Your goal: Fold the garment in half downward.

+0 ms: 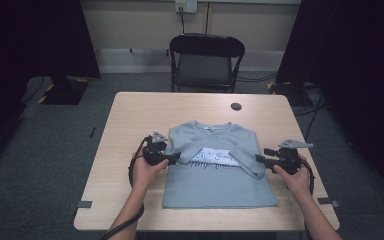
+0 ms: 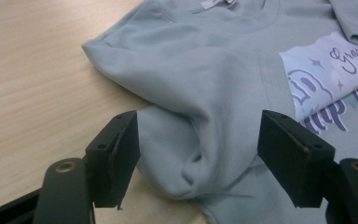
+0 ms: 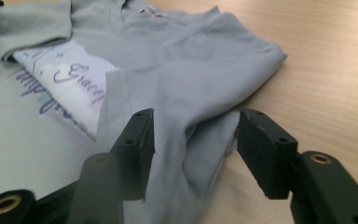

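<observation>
A light grey T-shirt [image 1: 215, 185] lies flat on the wooden table [image 1: 130, 120], collar toward the far side, both sleeves folded in over a white print with purple lettering [image 1: 214, 157]. My left gripper [image 1: 176, 158] is at the shirt's left edge. In the left gripper view its jaws stand apart around the bunched fold of the left sleeve [image 2: 191, 140], not pressing it. My right gripper [image 1: 260, 159] is at the shirt's right edge. Its jaws also stand apart, with the folded right sleeve [image 3: 191, 121] lying loose between them.
A black folding chair [image 1: 205, 60] stands beyond the table's far edge. A dark round cable hole [image 1: 236, 106] sits in the tabletop behind the collar. Bare wood runs along both sides of the shirt. Dark curtains flank the room.
</observation>
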